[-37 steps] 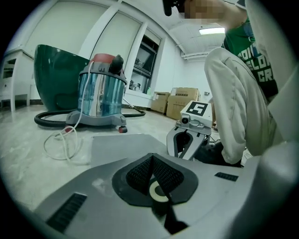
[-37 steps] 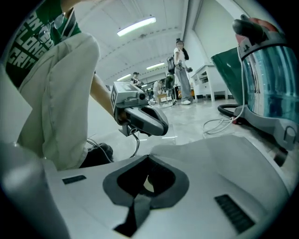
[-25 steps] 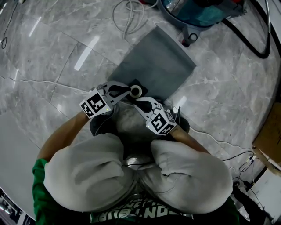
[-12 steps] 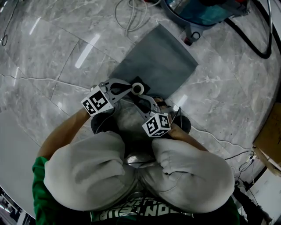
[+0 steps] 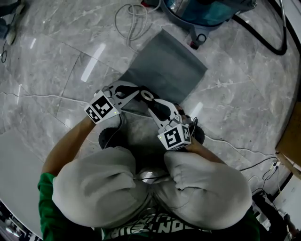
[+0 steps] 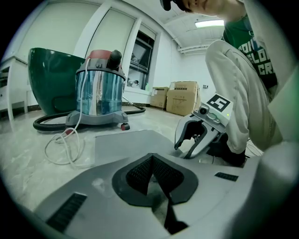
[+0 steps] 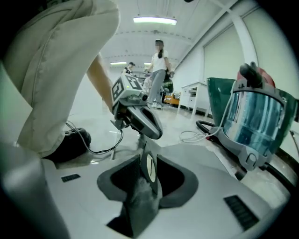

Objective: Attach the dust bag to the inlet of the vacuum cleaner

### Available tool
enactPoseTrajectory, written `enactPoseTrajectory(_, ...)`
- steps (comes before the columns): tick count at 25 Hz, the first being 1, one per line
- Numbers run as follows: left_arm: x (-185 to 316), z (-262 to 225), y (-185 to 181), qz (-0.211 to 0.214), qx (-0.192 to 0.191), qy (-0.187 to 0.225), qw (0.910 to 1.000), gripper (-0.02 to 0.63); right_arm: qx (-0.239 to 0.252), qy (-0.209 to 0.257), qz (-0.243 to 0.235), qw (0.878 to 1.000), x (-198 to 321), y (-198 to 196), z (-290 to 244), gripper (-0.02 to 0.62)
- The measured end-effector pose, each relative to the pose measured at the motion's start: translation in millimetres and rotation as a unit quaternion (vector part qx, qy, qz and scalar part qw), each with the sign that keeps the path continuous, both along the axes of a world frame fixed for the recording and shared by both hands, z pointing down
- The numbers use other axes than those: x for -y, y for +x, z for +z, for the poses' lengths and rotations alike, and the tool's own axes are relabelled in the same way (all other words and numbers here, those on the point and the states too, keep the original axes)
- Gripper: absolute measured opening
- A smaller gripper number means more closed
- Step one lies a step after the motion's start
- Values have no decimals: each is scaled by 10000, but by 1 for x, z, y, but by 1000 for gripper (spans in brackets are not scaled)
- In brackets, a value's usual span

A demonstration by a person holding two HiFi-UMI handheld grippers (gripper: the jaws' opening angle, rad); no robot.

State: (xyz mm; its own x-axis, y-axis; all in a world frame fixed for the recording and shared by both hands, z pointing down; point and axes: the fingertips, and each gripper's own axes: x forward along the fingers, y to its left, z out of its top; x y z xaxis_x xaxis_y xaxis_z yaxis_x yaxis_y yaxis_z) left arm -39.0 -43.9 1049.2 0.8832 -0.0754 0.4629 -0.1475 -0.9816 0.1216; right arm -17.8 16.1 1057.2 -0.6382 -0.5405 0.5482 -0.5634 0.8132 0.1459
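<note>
Moved: the right gripper (image 5: pixel 153 102) is drawing back toward the person's knees. Its jaws have just been opening, and a second ago it was pinched in beside the left gripper (image 5: pixel 137 94) at the mouth of the dust bag (image 5: pixel 169 66).
Vacuum cleaner: the vacuum cleaner (image 5: pixel 202 12) is standing just beyond the bag's far end, and I am not seeing its inlet in any view.
Dust bag: it is lying flat and grey on the floor with its near end coming up off it, and it is not yet attached.
Left gripper: it is clamping the bag at its collar (image 7: pixel 149 165) and carrying that end alone.
Right gripper: it is standing wide, pads clear of the collar, which is standing edge-on between them.
Biggest risk: the raised end is hanging from one thin pinch, so dragging the long body across the floor could be pulling the collar out of the jaws.
Lesser risk: limp cloth is sagging under the collar, so the ring may be reaching the inlet tilted and missing it.
Smallest risk: the white cable (image 5: pixel 131 23) and black hose (image 5: pixel 263 37) are lying near the vacuum cleaner and could be catching the bag's edge.
Floor: the floor (image 5: pixel 56 56) is polished grey marble, glaring under the ceiling lights — slick, so the bag should be sliding easily.
Room: it is looking like a large bright hall. A green tub chair (image 6: pixel 49 77) is sitting behind the vacuum, cardboard boxes (image 6: pixel 180 95) are sitting by the wall, and another person (image 7: pixel 159 60) is standing far off.
</note>
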Motion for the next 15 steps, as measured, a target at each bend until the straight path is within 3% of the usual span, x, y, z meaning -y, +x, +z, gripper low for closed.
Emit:
enactPoseTrajectory(3,11,-5,5,61,-9,27,10000,3,150,-151,123,9997,15,7,-4,100)
enactPoseTrajectory(7,15,-4,9,231,62,-70,9997,3,230,-309,19,9993,23,7,-3,24)
enactPoseTrajectory(15,11,4,2,748,295,-110,9967,3,358,-464,-66,9983,23,8,-3,18)
